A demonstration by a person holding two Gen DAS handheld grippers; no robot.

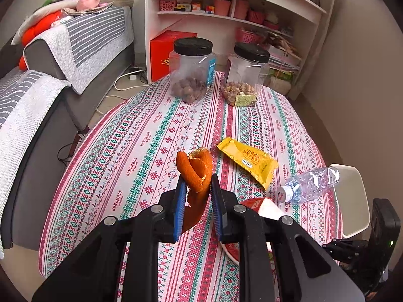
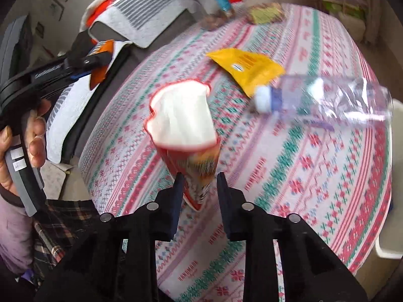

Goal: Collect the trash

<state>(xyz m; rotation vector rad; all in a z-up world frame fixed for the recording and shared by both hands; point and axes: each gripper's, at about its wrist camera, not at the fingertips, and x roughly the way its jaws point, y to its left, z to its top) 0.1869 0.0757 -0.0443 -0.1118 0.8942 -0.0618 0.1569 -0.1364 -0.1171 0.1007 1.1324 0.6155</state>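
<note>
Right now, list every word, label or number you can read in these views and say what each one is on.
"HANDMADE": repeated along the stripes of the tablecloth.
Yellow snack wrapper: dark print and a small white label, too small to read.
Red box: gold lettering, unreadable.
Blue label on the left jar: unreadable.
Bottle cap: marking unreadable.
Red paper cup: print blurred.

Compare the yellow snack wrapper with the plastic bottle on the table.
The yellow wrapper is opaque and flat; the plastic bottle is clear, crumpled and rounded. The wrapper lies nearer the table's middle; the bottle lies at the table's edge, its white cap toward the wrapper. Both rest on the patterned tablecloth, held by neither gripper.
</note>
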